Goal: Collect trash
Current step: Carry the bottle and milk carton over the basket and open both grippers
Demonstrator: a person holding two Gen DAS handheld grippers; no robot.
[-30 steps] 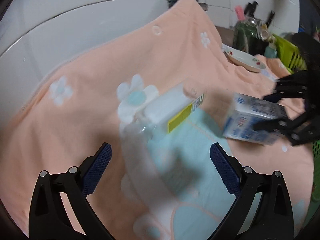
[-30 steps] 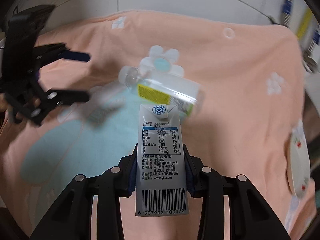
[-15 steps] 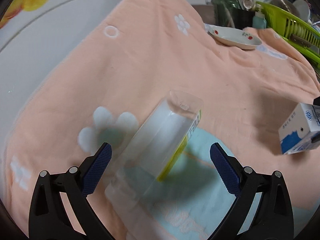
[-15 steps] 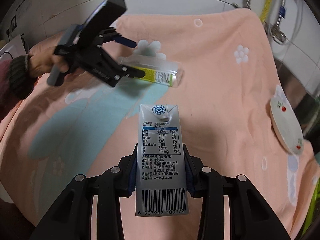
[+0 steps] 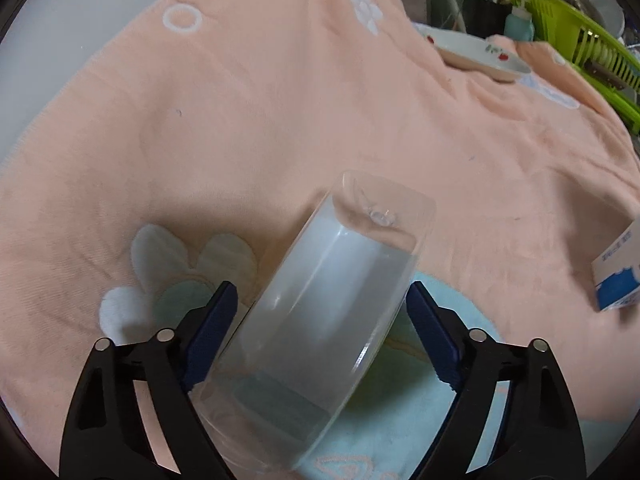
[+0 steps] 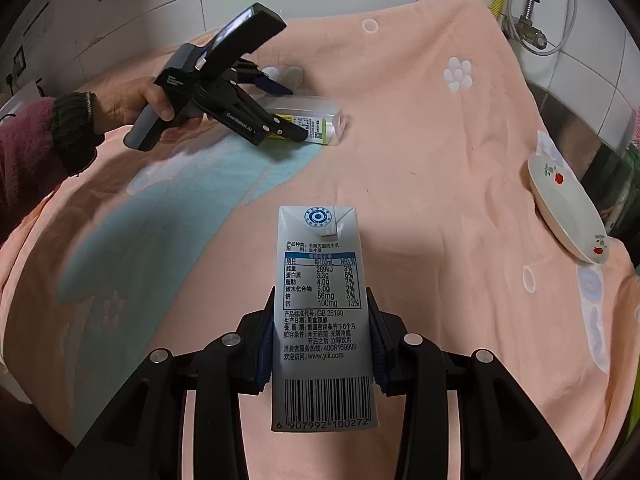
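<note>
- Gripping the blue-and-white milk carton [image 6: 324, 320] between both blue pads, my right gripper [image 6: 322, 344] holds it by its narrow sides near the barcode end, printed panel up, clear of the peach flowered towel [image 6: 420, 168]; I judge this piece of trash is secured and ready to carry off.
- My left gripper [image 5: 322, 320] straddles the clear, square-sided plastic bottle [image 5: 332, 304] lying on its side on the towel, one pad on each long side. Its fingers are spread, and whether the pads touch the plastic I cannot tell from either view.
- I approach the bottle across its width, I think, because the flat walls give the pads something to bite on.
- The bottle looks empty: I see straight through it to the towel. Its yellow-green label shows only in the right view.
- The carton's top flap is folded down; whether anything is inside I cannot tell.
- A white shallow dish with red flower prints [image 6: 568, 208] sits at the towel's edge, apparently empty, and a lime-green plastic dish rack [image 5: 580, 52] stands beyond it. No trash bin is in view.
</note>
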